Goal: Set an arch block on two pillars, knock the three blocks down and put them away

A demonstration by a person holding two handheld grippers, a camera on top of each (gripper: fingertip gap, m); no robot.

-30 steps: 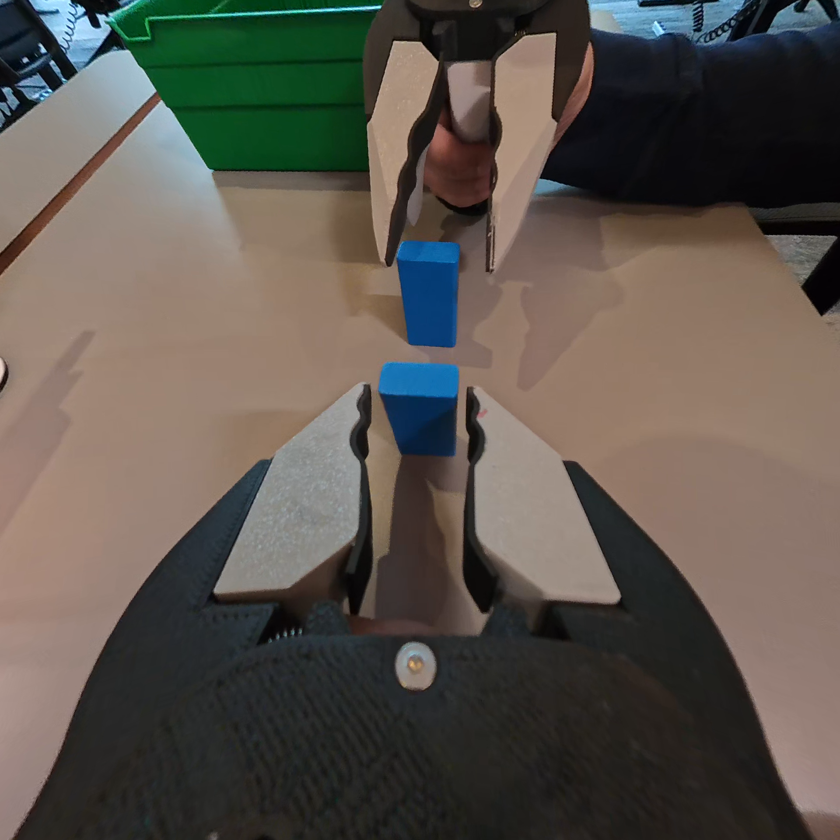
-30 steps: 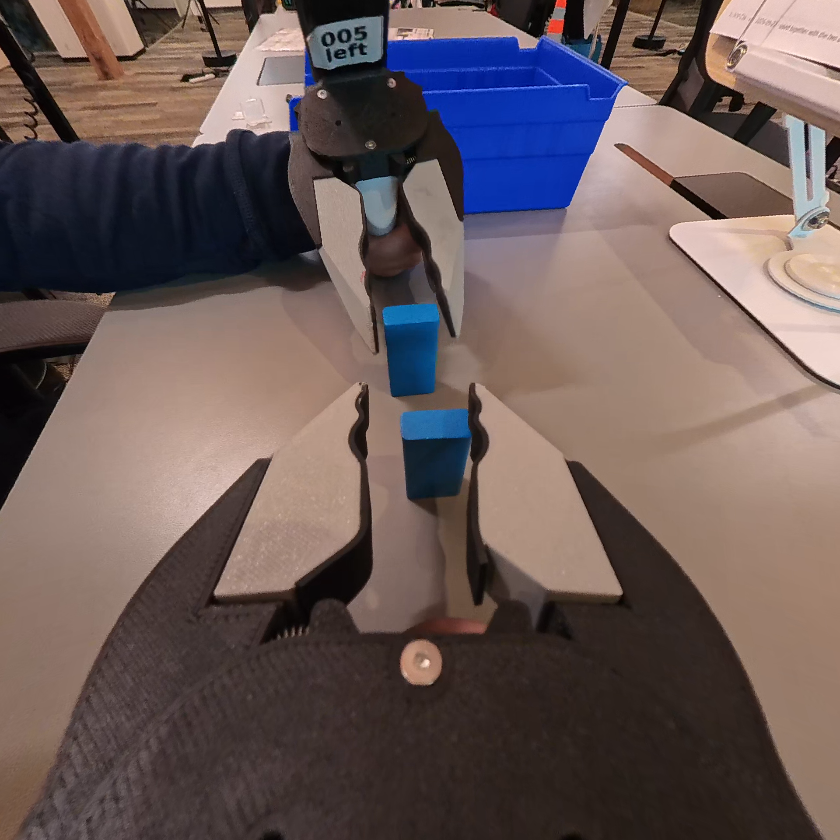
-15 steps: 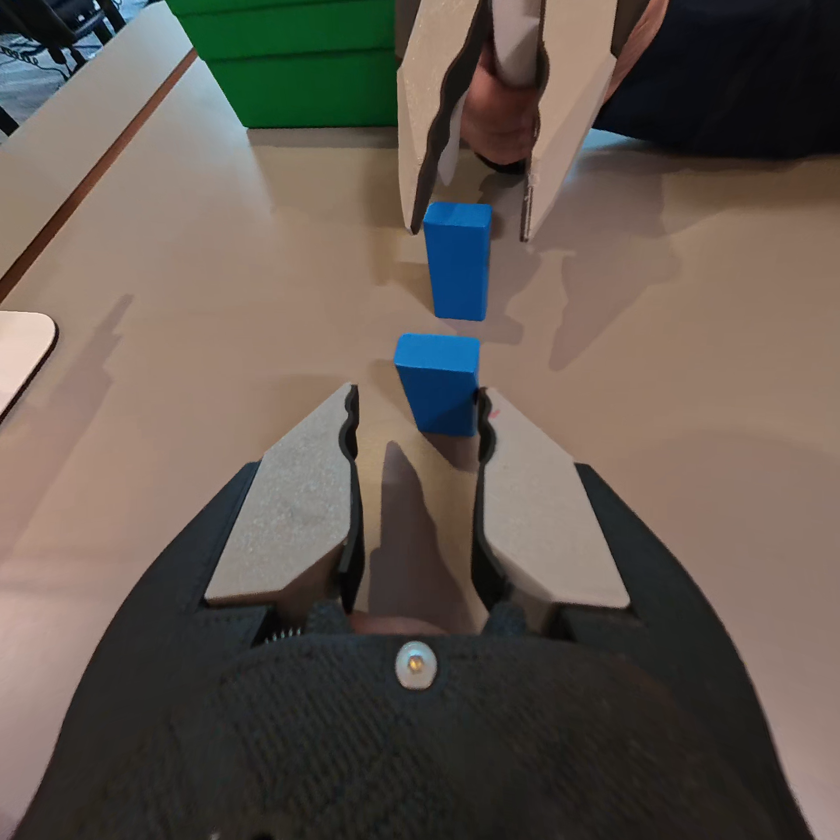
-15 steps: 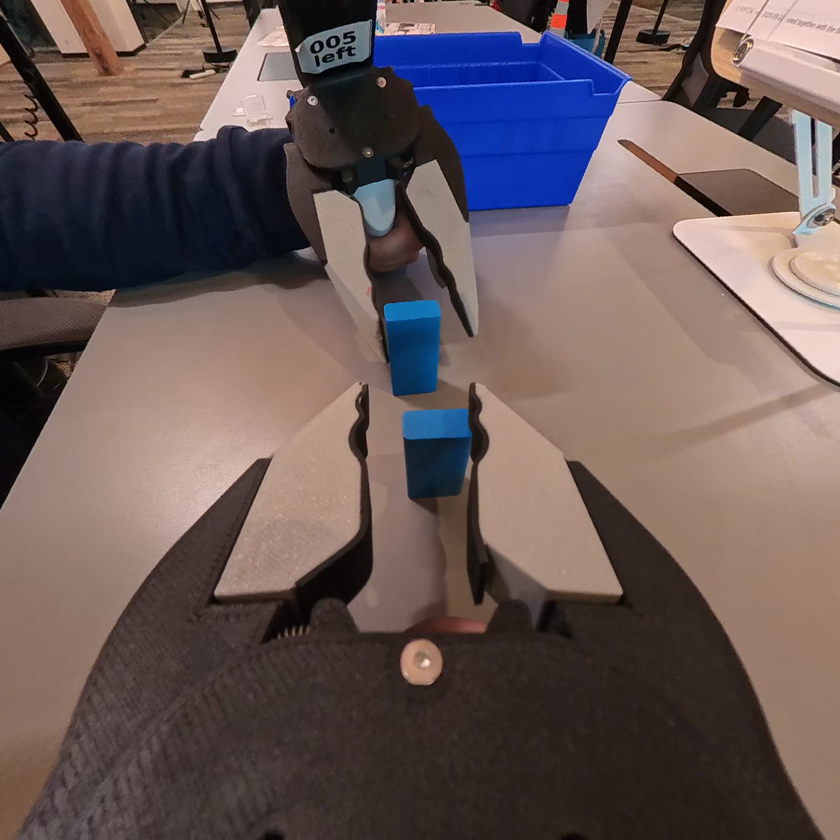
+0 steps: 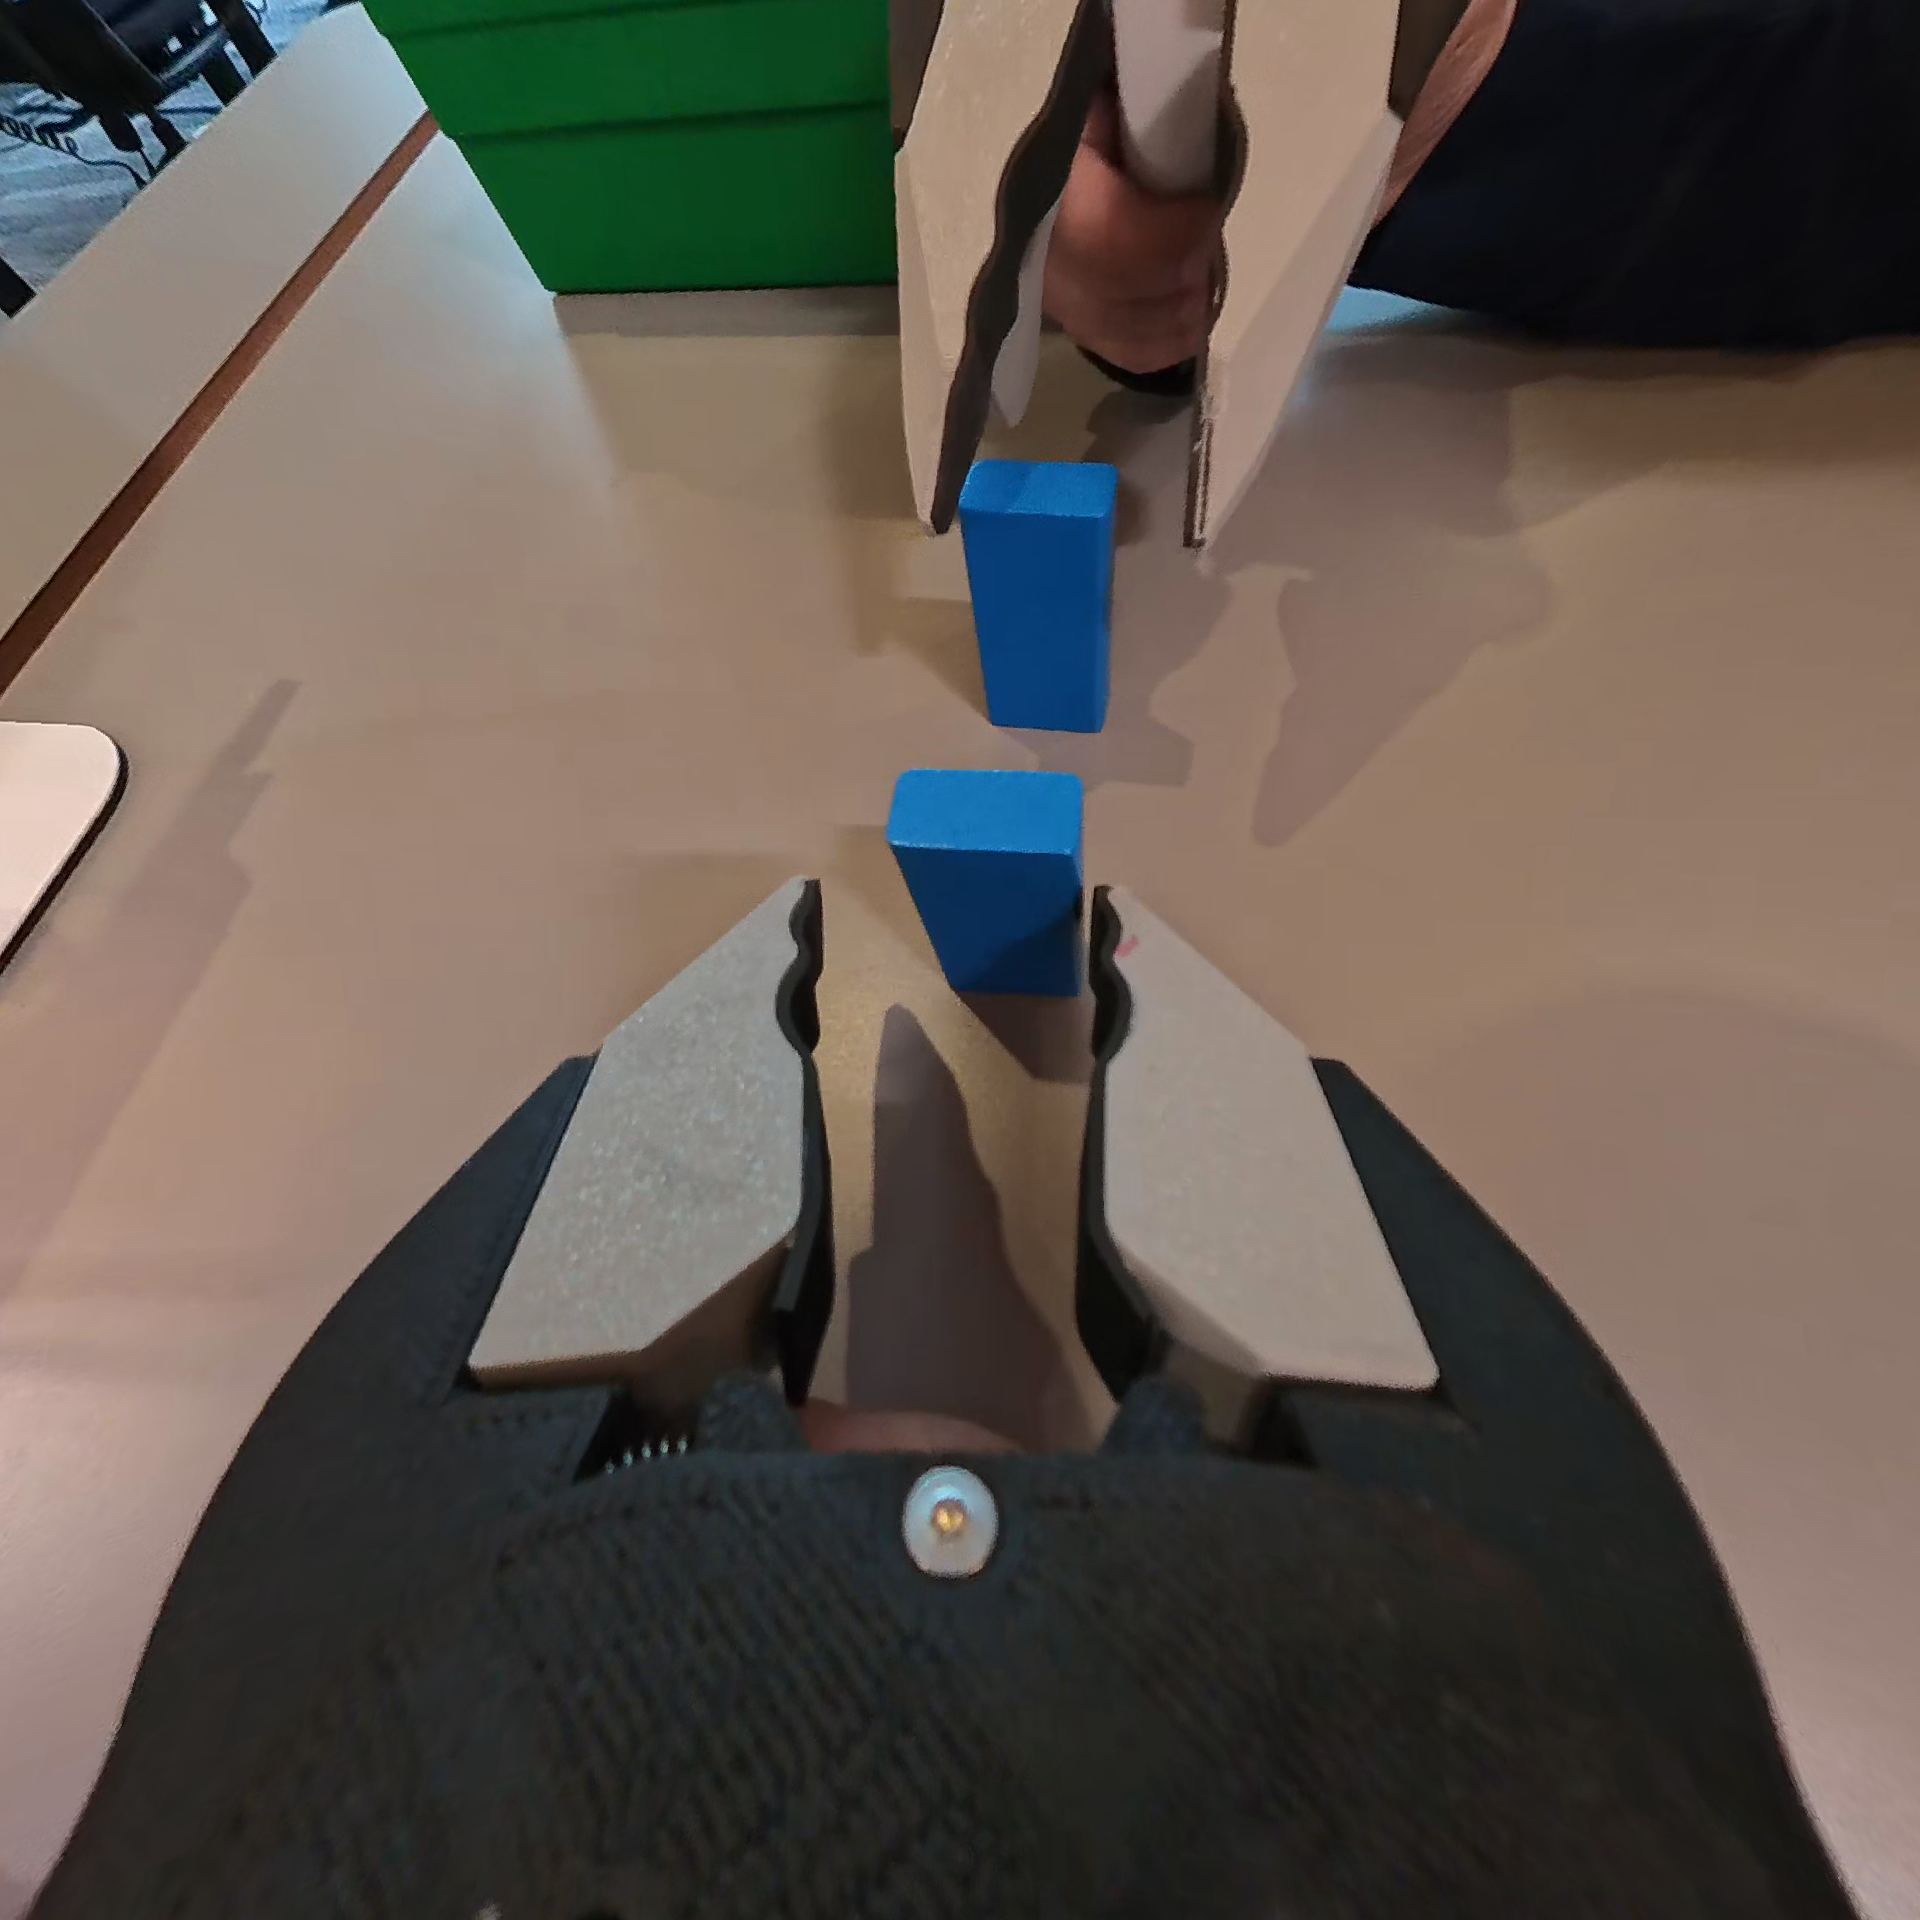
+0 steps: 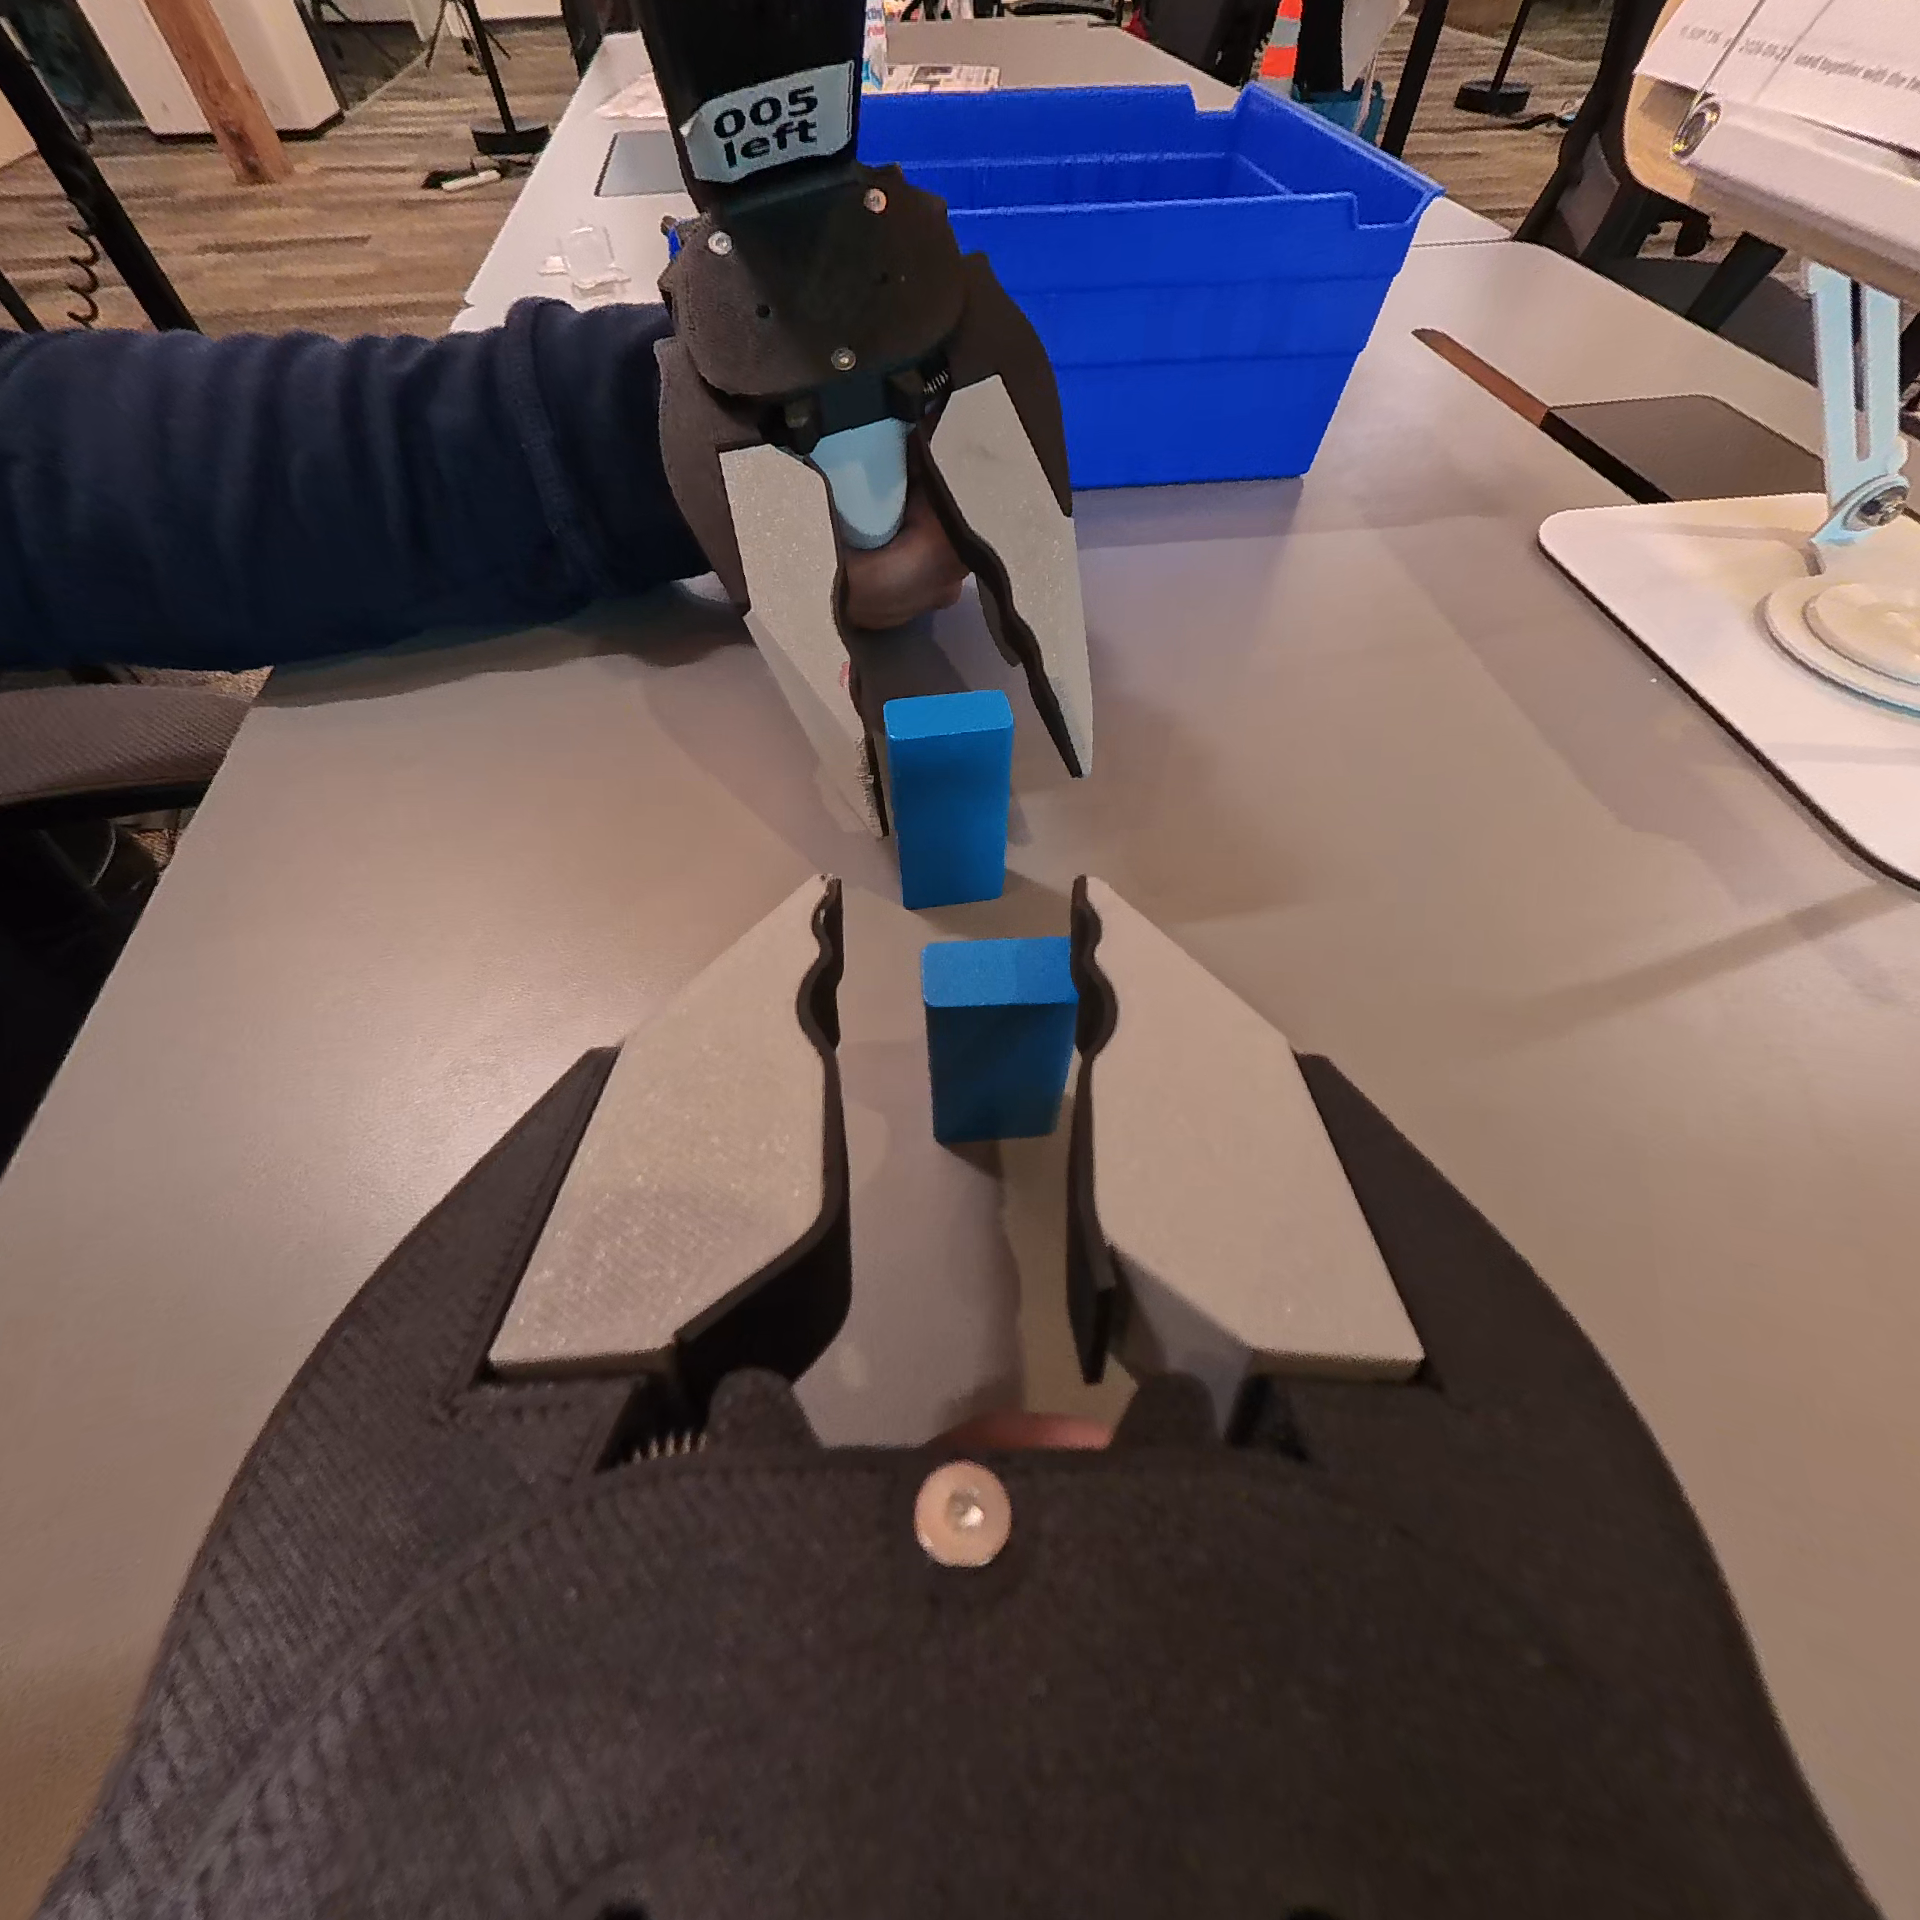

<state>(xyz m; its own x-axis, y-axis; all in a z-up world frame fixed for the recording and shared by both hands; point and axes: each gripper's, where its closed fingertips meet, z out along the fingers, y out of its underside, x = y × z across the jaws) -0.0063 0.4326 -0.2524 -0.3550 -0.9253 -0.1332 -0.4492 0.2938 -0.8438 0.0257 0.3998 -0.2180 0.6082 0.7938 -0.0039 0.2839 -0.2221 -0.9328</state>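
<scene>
Blue pillars stand upright, one (image 5: 985, 883) at twelve o'clock just off the open, empty left gripper (image 5: 951, 914), the other (image 6: 997, 1039) between the open right gripper's (image 6: 956, 909) fingers.

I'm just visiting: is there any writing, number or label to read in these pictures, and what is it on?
Pale label atop the left gripper: a number and a word, legible, but I do not repeat writing.
White sheet at top right: a line of print, too small.
Papers on the far table: blurred.
Left wrist view: none.
</scene>
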